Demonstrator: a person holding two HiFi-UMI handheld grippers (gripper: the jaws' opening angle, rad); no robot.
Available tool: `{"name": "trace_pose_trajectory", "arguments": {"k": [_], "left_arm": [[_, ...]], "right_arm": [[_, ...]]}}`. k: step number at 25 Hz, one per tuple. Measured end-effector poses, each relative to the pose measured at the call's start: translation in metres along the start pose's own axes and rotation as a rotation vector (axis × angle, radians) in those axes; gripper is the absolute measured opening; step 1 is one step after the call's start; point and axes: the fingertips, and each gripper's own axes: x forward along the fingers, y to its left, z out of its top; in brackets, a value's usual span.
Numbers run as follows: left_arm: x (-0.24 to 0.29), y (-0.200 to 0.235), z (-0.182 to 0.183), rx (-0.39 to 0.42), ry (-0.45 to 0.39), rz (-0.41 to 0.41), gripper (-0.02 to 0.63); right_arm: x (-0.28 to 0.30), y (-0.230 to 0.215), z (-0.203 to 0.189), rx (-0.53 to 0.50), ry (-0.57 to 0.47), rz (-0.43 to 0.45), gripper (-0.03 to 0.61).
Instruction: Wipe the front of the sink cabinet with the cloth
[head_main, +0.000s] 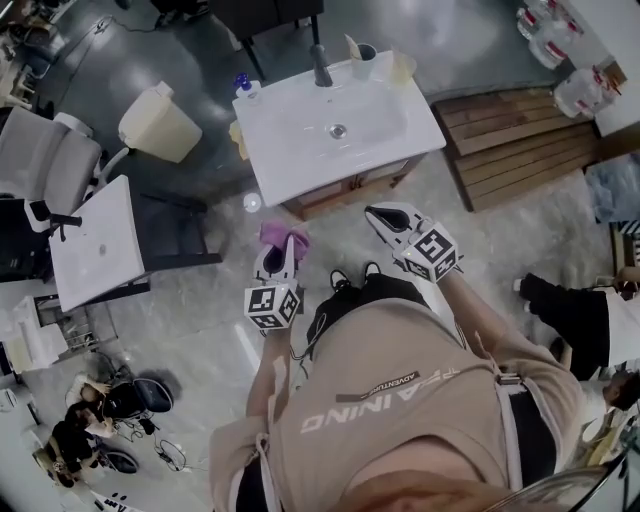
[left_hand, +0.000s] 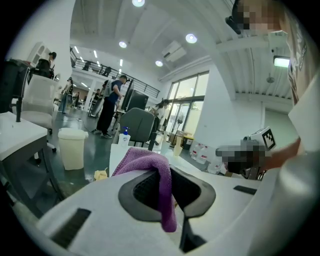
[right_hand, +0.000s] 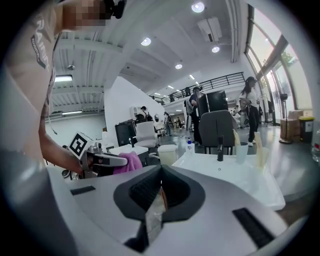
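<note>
In the head view the white sink (head_main: 290, 150) stands on a wooden cabinet (head_main: 350, 190) just ahead of me. My left gripper (head_main: 285, 244) is shut on a purple cloth (head_main: 282, 234), held a little short of the cabinet's left front corner. In the left gripper view the cloth (left_hand: 162, 185) drapes over and between the shut jaws of that gripper (left_hand: 169, 175). My right gripper (head_main: 379, 213) hovers near the cabinet's right front, jaws shut with nothing in them. Its own view shows this gripper (right_hand: 160, 189), the sink (right_hand: 225, 175) beyond, and the cloth (right_hand: 131, 162) at left.
A cream bin (head_main: 160, 122) stands left of the sink, and a soap bottle (head_main: 243, 88) and cups (head_main: 365, 55) sit on its back rim. A wooden pallet (head_main: 520, 145) lies to the right. A white table (head_main: 95, 245) is at left. A person sits at right (head_main: 575, 310).
</note>
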Motion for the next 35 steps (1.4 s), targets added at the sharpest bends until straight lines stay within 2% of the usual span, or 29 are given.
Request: {"name": "trace_pose_trajectory", "arguments": {"k": [4, 7, 14, 19, 25, 30, 35], "left_arm": [[0.005, 0.011, -0.006, -0.005, 0.015, -0.008, 0.037], [0.001, 0.009, 0.002, 0.006, -0.008, -0.008, 0.037], [-0.02, -0.011, 0.0, 0.009, -0.035, 0.031, 0.037], [-0.033, -0.031, -0.021, -0.034, -0.02, 0.098, 0.037], [-0.047, -0.046, -0.044, -0.099, -0.047, 0.183, 0.037], [-0.039, -0.051, -0.058, -0.101, -0.074, 0.184, 0.037], [-0.013, -0.024, -0.076, -0.079, -0.077, 0.178, 0.037]], "right_arm": [[0.007, 0.006, 0.005, -0.02, -0.01, -0.036, 0.011], [0.007, 0.007, 0.013, -0.044, -0.032, -0.053, 0.011], [-0.026, 0.017, 0.019, -0.077, -0.061, -0.016, 0.011], [-0.076, 0.022, -0.001, -0.079, -0.057, 0.025, 0.011], [-0.112, 0.018, -0.041, -0.101, -0.035, 0.043, 0.011], [-0.11, 0.009, -0.058, -0.077, -0.054, 0.032, 0.011], [-0.081, -0.015, -0.078, -0.059, -0.085, 0.007, 0.011]]}}
